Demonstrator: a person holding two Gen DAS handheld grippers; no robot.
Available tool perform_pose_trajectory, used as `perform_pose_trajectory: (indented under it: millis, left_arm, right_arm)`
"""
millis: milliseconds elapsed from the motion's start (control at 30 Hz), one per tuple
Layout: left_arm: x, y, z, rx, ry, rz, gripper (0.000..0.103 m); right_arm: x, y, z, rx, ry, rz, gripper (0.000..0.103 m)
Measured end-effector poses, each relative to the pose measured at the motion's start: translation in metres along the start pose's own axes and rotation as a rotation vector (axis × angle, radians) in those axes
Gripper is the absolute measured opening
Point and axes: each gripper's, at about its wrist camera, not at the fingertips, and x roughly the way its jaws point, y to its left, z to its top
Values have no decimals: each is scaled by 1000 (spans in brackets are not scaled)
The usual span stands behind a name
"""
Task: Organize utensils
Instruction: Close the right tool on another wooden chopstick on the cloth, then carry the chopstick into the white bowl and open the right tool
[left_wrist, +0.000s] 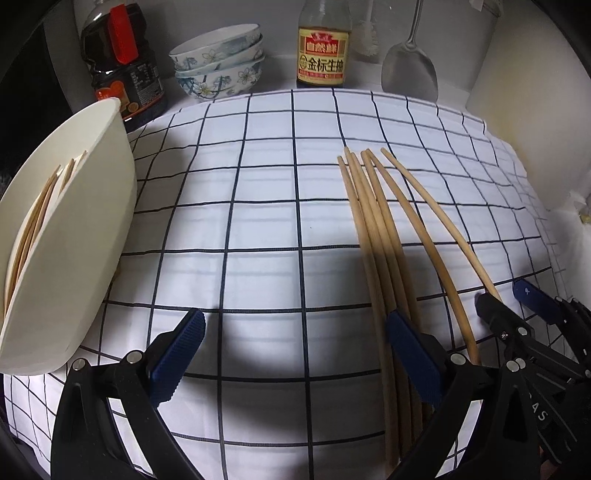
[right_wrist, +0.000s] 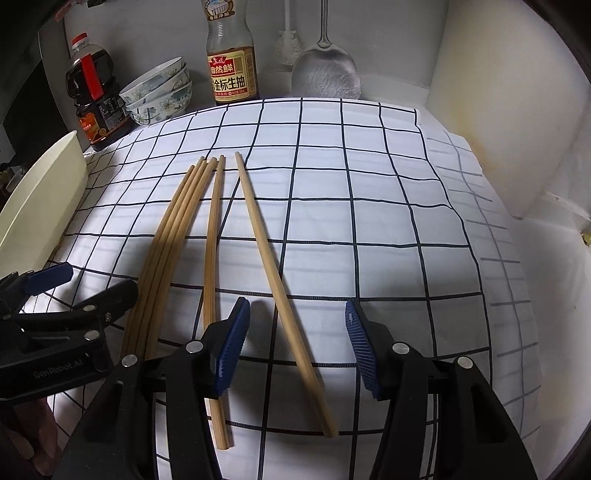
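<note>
Checked cloth (right_wrist: 332, 221) lies bare right of chopsticks (right_wrist: 258, 236); both grippers (left_wrist: 295, 354) (right_wrist: 295, 339) gape, pinching nothing.

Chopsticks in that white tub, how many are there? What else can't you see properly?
- Chopsticks in the white tub, left wrist view: the tub wall hides most; no count possible.
- Near ends of the bundled chopsticks, right wrist view: behind the right gripper.
- Spatula handle: cut off by top edge.
</note>
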Motion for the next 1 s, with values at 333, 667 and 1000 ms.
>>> perform_pose_trajectory:
  millis: [333, 667, 1000]
  left_arm:
    - [4, 6, 2, -15, -5, 5, 91]
    - [0, -5, 12, 22, -32, -24, 42]
    - [-4, 1, 9, 5, 12, -84, 7]
  right_arm:
    - [8, 3, 11, -35, -5, 3, 52]
    - [20, 20, 29, -126, -7, 51, 37]
    - [13, 24, 25, -107, 20, 69, 6]
